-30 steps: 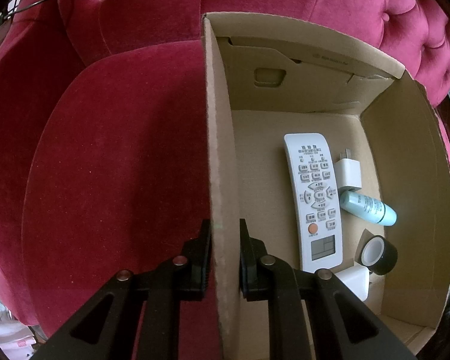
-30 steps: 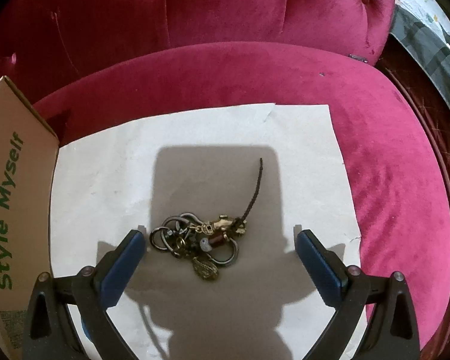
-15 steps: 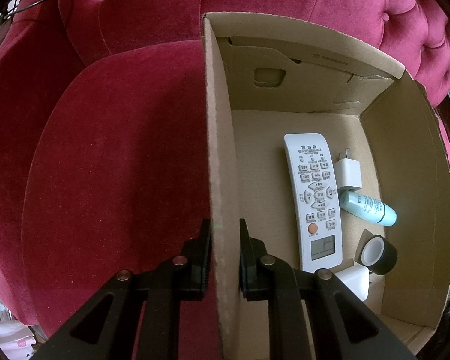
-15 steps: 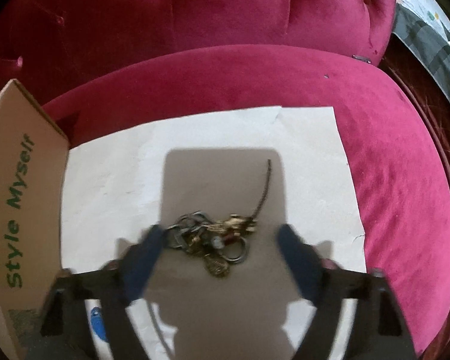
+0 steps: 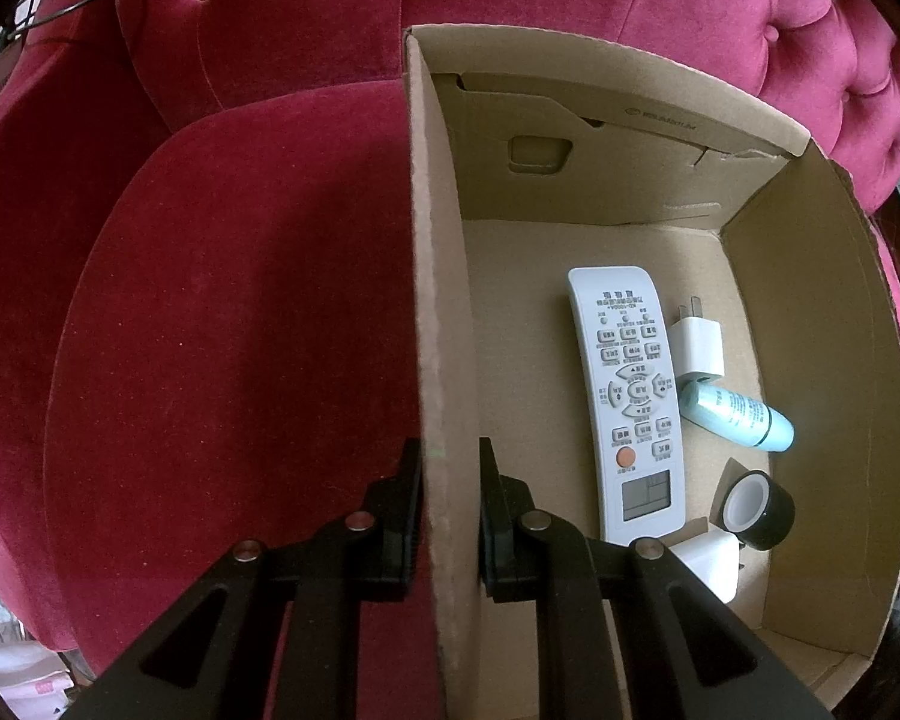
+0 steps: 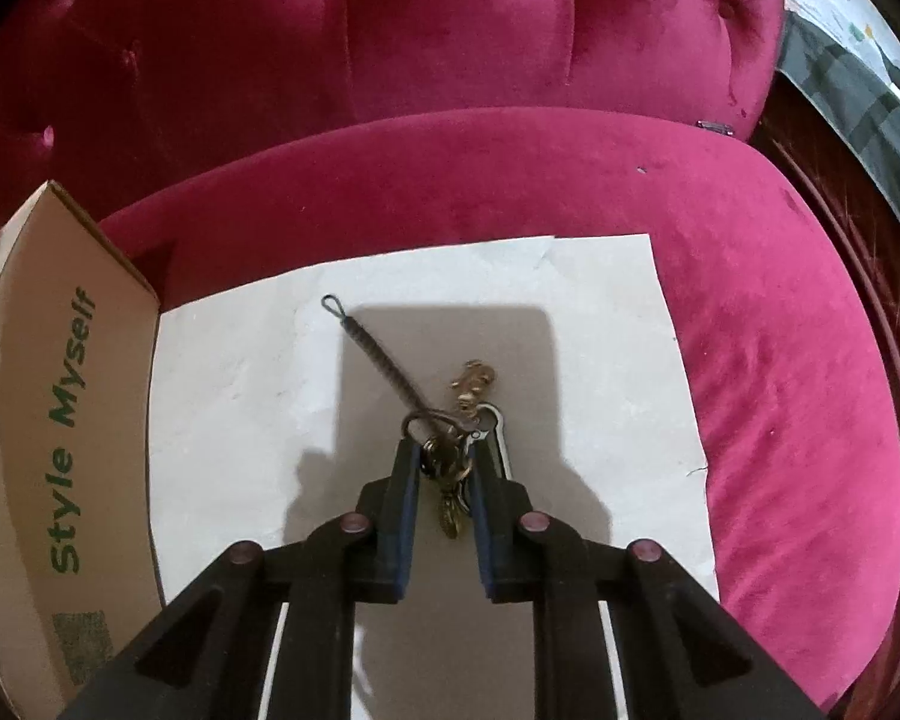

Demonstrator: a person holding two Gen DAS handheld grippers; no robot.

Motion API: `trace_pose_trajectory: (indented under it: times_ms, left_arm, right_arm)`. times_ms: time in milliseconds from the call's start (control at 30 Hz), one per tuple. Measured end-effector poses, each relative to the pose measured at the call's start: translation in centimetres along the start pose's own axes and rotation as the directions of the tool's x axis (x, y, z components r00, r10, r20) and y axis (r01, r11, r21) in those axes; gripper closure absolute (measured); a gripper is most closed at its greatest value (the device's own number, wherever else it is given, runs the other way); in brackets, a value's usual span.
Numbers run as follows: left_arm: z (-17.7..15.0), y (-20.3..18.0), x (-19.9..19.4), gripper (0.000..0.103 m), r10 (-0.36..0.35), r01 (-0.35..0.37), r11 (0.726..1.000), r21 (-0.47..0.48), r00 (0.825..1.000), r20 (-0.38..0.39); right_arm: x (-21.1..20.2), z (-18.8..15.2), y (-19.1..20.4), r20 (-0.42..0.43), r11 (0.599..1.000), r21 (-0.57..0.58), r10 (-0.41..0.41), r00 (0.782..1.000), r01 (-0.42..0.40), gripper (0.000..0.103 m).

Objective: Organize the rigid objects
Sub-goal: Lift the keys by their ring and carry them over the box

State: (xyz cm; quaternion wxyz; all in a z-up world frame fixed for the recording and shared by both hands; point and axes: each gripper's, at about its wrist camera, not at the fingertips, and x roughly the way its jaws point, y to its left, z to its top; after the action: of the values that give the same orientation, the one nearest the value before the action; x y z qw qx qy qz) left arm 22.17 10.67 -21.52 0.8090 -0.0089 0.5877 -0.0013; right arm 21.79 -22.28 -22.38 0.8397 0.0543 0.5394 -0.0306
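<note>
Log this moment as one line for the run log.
left tongs: shut on brown cardboard box wall | right tongs: closing around metal key bunch on white paper sheet

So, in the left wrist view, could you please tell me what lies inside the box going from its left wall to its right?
Box wall, gripped by the left gripper → white remote → white charger plug → pale blue tube.

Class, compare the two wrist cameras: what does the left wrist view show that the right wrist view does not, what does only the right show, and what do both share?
Only the left wrist view: the box's inside with the white remote, a charger plug, a blue tube and a black tape roll; the left gripper clamps the box wall.

Only the right: the right gripper closing on the keychain, over white paper.

Both: the cardboard box and the red velvet seat.
</note>
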Motion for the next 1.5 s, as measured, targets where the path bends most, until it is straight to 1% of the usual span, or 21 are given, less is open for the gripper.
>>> trace_pose_trajectory:
  times_ms: [267,300,333,600,1100,1333,1500]
  left_arm:
    - [0.0,0.0,0.0,0.087,-0.003,0.003,1.000,-0.003,1.000,0.000]
    - [0.0,0.0,0.0,0.087,-0.003,0.003,1.000,-0.003,1.000,0.000]
    - [0.0,0.0,0.0,0.087,-0.002,0.002,1.000,-0.002,1.000,0.000]
    - [-0.1,0.1,0.1,0.087,-0.002,0.002,1.000,-0.002,1.000,0.000]
    - [0.0,0.1,0.0,0.087,0.000,0.000,1.000,-0.003,1.000,0.000]
    - [0.0,0.1,-0.1,0.087,-0.001,0.001,1.000,-0.004,1.000,0.000]
    - [0.0,0.0,0.0,0.087,0.002,-0.002,1.000,-0.002,1.000,0.000]
  right_arm:
    - [-1.2,0.2,0.0,0.015,1.000,-0.008,0.003,1.000,-0.003,0.090]
    - [-1.4,0.2,0.1,0.019,1.000,-0.010,0.004,1.000,-0.004,0.095]
    - [-1.8,0.2,0.1,0.026,1.000,-0.010,0.005,1.000,-0.005,0.098]
    - [-3.4,0.4,0.6,0.040,1.000,-0.018,-0.001,0.999,0.002,0.098]
    - [-8.0,1.0,2.1,0.092,0.998,-0.051,0.024,0.995,-0.020,0.098]
    - [-10.5,1.4,3.7,0.117,0.997,-0.080,0.029,0.993,-0.020,0.098]
    - [-12.1,1.8,4.7,0.119,0.995,-0.097,0.025,0.993,-0.014,0.098]
